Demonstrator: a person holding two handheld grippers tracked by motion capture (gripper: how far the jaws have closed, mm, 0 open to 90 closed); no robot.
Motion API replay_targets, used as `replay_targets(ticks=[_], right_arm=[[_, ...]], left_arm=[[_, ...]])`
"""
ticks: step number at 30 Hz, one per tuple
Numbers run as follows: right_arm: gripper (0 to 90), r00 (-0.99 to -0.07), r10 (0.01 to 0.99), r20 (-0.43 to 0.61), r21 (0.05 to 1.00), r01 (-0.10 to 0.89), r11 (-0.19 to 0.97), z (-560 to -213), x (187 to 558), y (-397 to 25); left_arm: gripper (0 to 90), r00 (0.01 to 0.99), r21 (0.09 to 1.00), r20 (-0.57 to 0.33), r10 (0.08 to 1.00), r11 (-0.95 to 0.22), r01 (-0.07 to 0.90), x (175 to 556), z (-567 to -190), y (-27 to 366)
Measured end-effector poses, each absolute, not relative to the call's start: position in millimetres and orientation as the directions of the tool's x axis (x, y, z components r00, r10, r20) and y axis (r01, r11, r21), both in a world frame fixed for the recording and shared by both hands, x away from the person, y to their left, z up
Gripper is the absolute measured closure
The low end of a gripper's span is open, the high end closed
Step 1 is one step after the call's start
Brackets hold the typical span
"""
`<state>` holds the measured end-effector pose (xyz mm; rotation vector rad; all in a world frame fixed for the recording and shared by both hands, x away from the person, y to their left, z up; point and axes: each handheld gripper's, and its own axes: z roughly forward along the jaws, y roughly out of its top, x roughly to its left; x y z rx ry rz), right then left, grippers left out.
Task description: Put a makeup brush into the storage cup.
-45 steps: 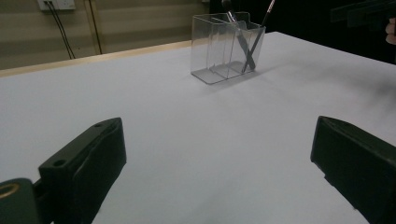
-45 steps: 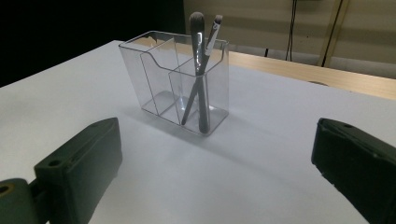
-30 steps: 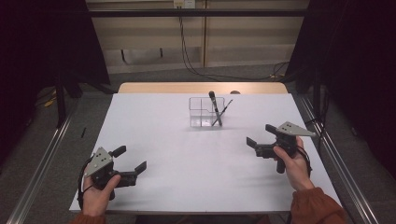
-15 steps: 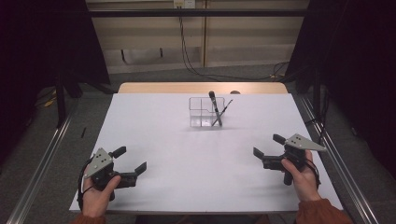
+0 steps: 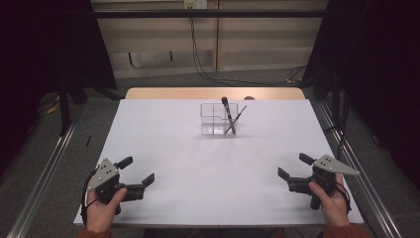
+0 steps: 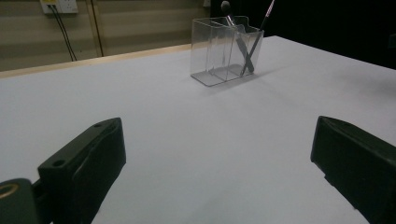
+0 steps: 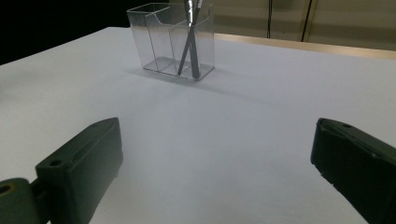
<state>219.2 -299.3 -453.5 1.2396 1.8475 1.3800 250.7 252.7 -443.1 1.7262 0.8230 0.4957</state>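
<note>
A clear plastic organizer (image 5: pixel 218 120) with several compartments stands at the far middle of the white table (image 5: pixel 198 168). Two slim makeup brushes (image 5: pixel 228 115) lean in its right compartment. From the left gripper view the organizer (image 6: pixel 225 50) is far ahead, brushes (image 6: pixel 243 42) inside. It also stands far ahead in the right gripper view, organizer (image 7: pixel 170 41) with the brushes (image 7: pixel 190 44). My left gripper (image 5: pixel 137 171) rests open near the front left corner, nothing between its jaws. My right gripper (image 5: pixel 293 166) is open near the front right edge, also empty.
A bare wooden strip (image 5: pixel 213 93) edges the table's far side. Metal rails (image 5: pixel 44 173) run along the floor on both sides. Cables (image 5: pixel 198 54) hang down the back wall. Dark curtains stand left and right.
My right gripper has drawn back toward the front right edge of the table and now sits lower. The left gripper has stayed in place. The organizer has not moved.
</note>
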Motion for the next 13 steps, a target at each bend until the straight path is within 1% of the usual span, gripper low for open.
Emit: replay_targets(ticks=[5, 8, 13], right_arm=[[1.8, -0.447, 0.889, 0.095, 0.92, 0.38, 0.093, -460.7, 216.3, -299.3], [1.8, -0.446, 0.889, 0.103, 0.926, 0.37, 0.079, -459.2, 216.1, -299.6], [1.7, -0.453, 0.886, 0.099, 0.919, 0.383, 0.093, -461.2, 217.7, -299.1]], left_arm=[[3.2, 0.676, 0.949, -0.079, 0.733, -0.151, 0.275, 250.8, -442.4, 251.1], [3.2, 0.675, 0.95, -0.076, 0.734, -0.154, 0.273, 251.4, -442.3, 252.2], [3.2, 0.67, 0.95, -0.078, 0.738, -0.149, 0.275, 251.3, -441.3, 253.0]])
